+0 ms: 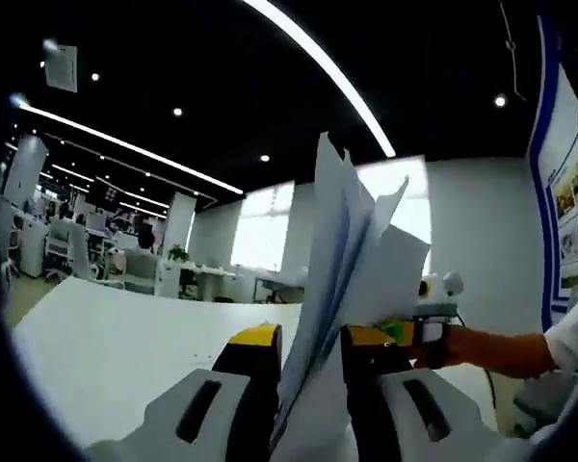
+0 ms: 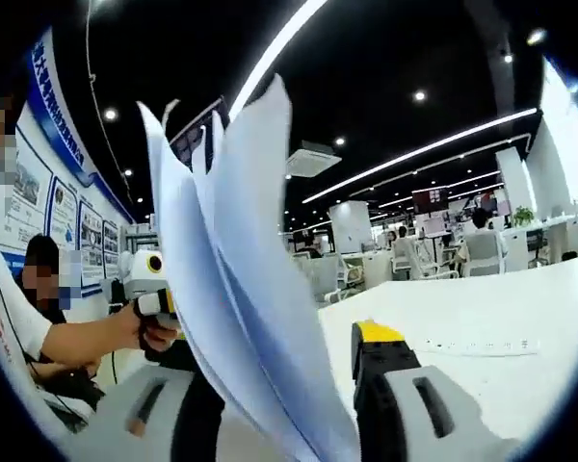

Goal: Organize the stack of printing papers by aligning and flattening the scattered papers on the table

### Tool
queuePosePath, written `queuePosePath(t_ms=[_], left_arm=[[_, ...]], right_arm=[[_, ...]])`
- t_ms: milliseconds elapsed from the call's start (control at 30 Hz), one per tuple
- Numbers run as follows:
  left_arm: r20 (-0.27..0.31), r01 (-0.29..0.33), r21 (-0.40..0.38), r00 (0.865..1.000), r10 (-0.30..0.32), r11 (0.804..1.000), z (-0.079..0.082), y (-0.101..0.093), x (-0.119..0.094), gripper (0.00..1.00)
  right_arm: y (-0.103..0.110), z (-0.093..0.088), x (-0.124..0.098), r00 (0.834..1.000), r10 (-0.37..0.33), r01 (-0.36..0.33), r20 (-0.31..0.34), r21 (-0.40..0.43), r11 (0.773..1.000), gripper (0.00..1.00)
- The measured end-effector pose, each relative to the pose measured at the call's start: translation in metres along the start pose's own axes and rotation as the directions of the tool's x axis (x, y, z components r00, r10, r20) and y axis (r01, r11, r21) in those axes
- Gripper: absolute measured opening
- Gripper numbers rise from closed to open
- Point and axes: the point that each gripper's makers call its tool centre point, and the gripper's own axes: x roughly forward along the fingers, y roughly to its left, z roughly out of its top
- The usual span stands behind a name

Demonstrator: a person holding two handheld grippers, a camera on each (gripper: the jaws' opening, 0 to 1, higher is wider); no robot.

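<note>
- My left gripper (image 1: 308,351): jaws clamped on the papers (image 1: 352,260), which stand upright between them.
- My right gripper (image 2: 289,385): jaws clamped on the papers (image 2: 236,279), above the table (image 2: 482,337).

This is a big open office. Long strip lights (image 1: 318,67) run across the dark ceiling, rows of desks with chairs (image 2: 482,252) stand far ahead, and posters (image 2: 63,217) hang on the wall.

Paper stack (image 1: 352,260) upright between left gripper (image 1: 308,351) jaws, above desk (image 1: 116,346). Same stack between right gripper (image 2: 279,356) jaws. Person's hand (image 2: 149,327) left of stack in right gripper view.
</note>
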Motion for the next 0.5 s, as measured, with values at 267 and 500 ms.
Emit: queuePosePath(t_ms=[267,500], left_arm=[[0.018,-0.054,-0.011,0.998,0.055,0.998,-0.003,0.006,0.013,0.33],[-0.006,0.012,0.008,1.000,-0.012,1.000,-0.007,-0.007,0.020,0.07]], right_arm=[[-0.005,-0.003,0.002,0.999,-0.054,0.054,-0.003,-0.011,0.998,0.71],[0.001,-0.001,0.000,1.000,-0.028,0.028,-0.013,-0.022,0.999,0.70]])
